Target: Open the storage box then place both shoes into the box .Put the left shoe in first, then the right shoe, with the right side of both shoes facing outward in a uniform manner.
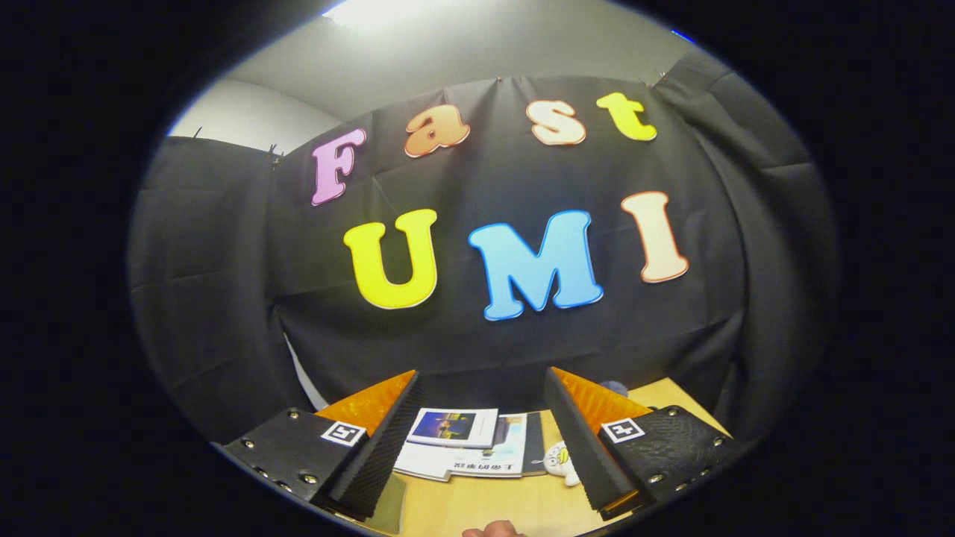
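Black cloth walls back a wooden surface point(477, 507) carrying booklets point(462, 444) and a small toy point(558, 460). I hold the hand-held gripper point(481, 432) raised and level, fingers apart on nothing. Storage box and shoes lie beyond what I see; tilt down to locate them before approaching.

We list: light wooden bench point(522, 507); stack of printed booklets point(466, 444) lying flat on it; small white plush toy point(558, 460) just beside the booklets.
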Demonstrator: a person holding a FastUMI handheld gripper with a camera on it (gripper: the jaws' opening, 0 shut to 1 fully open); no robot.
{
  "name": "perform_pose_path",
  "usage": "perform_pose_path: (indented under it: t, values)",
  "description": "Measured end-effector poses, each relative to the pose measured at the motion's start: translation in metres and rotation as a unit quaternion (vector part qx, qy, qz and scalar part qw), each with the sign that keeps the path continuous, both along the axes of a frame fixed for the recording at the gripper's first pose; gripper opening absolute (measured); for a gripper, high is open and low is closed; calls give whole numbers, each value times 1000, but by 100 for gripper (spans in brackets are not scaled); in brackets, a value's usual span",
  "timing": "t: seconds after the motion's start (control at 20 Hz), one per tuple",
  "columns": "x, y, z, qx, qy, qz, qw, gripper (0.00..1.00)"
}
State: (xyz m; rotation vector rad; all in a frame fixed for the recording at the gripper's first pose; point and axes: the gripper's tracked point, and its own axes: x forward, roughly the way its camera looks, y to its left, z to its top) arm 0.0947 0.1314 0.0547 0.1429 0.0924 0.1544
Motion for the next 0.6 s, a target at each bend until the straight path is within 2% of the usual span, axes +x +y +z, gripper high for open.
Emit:
perform_pose_path:
  t: [0.1,0.2,0.6]
  values:
    - [-16,-12,17,-4,-38,-24,999,99]
    - [-24,-25,9,-30,-47,-44,997,99]
    - [-33,-39,-11,-19,-43,-42,998,99]
